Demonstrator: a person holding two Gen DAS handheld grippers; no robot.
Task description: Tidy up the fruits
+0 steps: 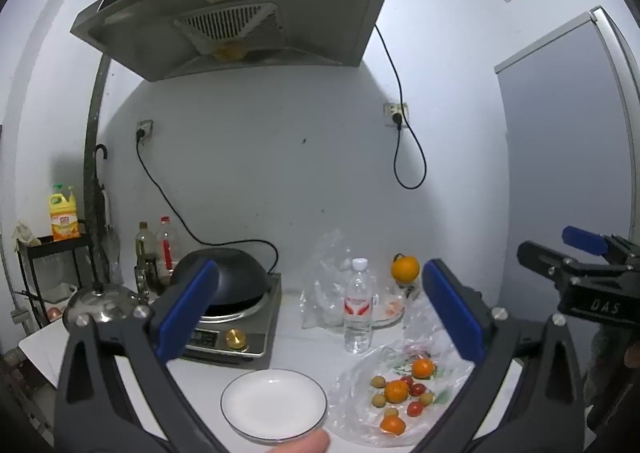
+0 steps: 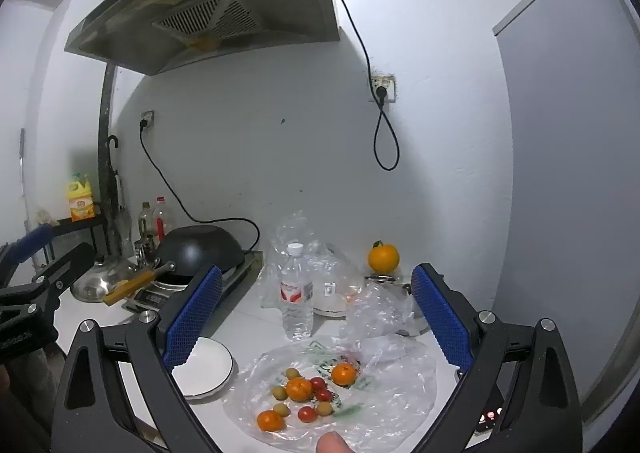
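Small oranges point(image 2: 298, 389), red cherry tomatoes point(image 2: 307, 414) and greenish-yellow fruits point(image 2: 282, 409) lie loose on a flattened clear plastic bag point(image 2: 396, 385) on the white counter; the pile also shows in the left wrist view point(image 1: 397, 391). An empty white plate point(image 1: 274, 405) sits left of the bag, partly hidden by a finger in the right wrist view point(image 2: 208, 369). My left gripper point(image 1: 320, 309) is open and empty above the plate and bag. My right gripper point(image 2: 318, 313) is open and empty above the fruit.
A water bottle point(image 1: 359, 307) stands behind the bag, beside crumpled plastic bags point(image 2: 300, 253). A large orange point(image 1: 405, 268) rests at the back right. A black wok point(image 1: 224, 277) sits on an induction cooker point(image 1: 236, 329), with a steel lid point(image 1: 102, 301) and bottles point(image 1: 166, 245) at left.
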